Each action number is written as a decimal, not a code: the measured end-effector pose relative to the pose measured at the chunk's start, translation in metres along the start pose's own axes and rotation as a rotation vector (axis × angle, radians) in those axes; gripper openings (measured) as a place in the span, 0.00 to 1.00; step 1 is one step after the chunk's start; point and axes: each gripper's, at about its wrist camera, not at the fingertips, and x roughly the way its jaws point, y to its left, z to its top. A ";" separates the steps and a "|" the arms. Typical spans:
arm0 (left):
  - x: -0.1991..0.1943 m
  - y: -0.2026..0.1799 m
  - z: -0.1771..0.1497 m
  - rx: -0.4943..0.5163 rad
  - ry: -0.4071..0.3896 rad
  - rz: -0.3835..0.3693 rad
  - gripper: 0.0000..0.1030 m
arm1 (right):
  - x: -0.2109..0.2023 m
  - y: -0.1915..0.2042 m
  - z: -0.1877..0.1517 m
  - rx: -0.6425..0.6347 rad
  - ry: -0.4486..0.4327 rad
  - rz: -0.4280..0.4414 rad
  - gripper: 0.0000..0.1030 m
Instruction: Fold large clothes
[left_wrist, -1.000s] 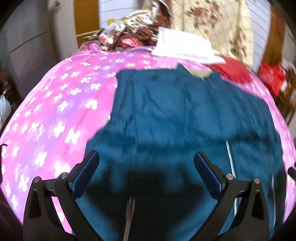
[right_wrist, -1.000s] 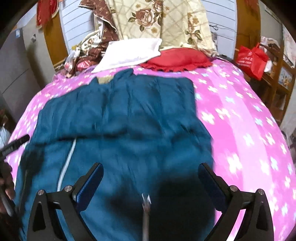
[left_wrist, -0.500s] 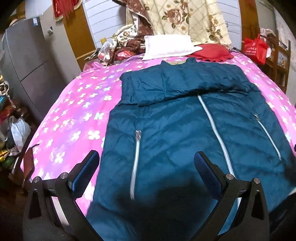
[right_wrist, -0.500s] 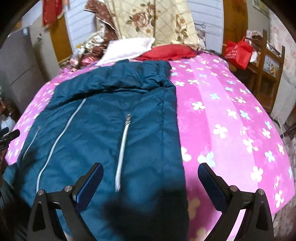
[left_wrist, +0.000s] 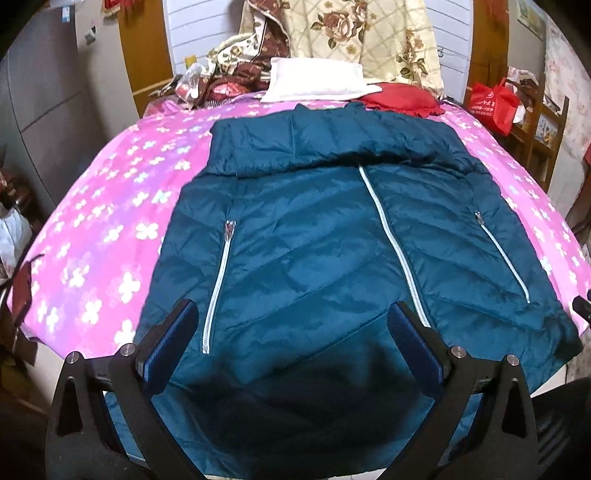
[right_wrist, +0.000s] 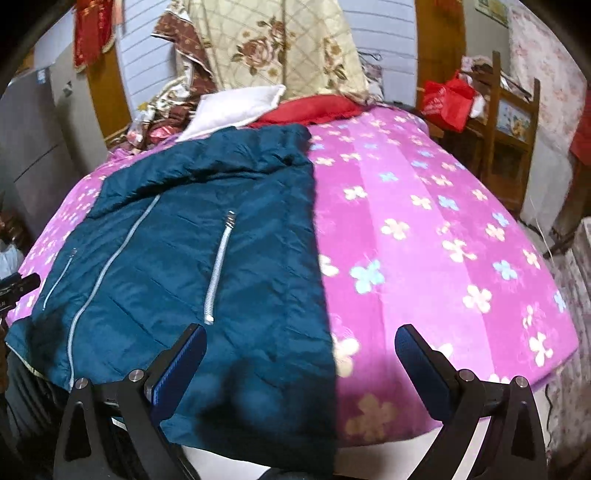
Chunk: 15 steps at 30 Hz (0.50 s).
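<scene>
A large dark teal padded jacket (left_wrist: 317, 236) lies front up on a pink flowered bed (left_wrist: 110, 221). Its sleeves are folded across the chest at the far end, and its hem hangs over the near edge. It has a pale centre zip and two pocket zips. My left gripper (left_wrist: 291, 332) is open and empty above the hem, near the jacket's middle. My right gripper (right_wrist: 299, 354) is open and empty above the jacket's right edge (right_wrist: 288, 258) and the bedspread (right_wrist: 424, 240). The tip of the other gripper shows at the left edge of the right wrist view.
A white pillow (left_wrist: 314, 81), a red cushion (left_wrist: 399, 98) and a flowered quilt (left_wrist: 362, 40) sit at the head of the bed. A wooden chair with a red bag (right_wrist: 447, 99) stands to the right. Grey cabinets (left_wrist: 44, 96) stand to the left.
Both grippers have pulled back from close above the jacket towards the foot of the bed. The whole jacket now shows. Both stayed open and empty.
</scene>
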 end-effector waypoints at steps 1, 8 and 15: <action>0.003 0.001 -0.001 -0.002 0.006 -0.003 0.99 | 0.001 -0.003 -0.002 0.016 0.009 -0.002 0.98; 0.017 0.009 -0.003 -0.013 0.027 -0.002 0.99 | 0.018 -0.003 -0.001 0.021 0.045 0.020 0.98; 0.023 0.043 -0.007 0.002 0.046 0.028 0.99 | 0.033 -0.019 -0.009 0.104 0.078 0.051 0.98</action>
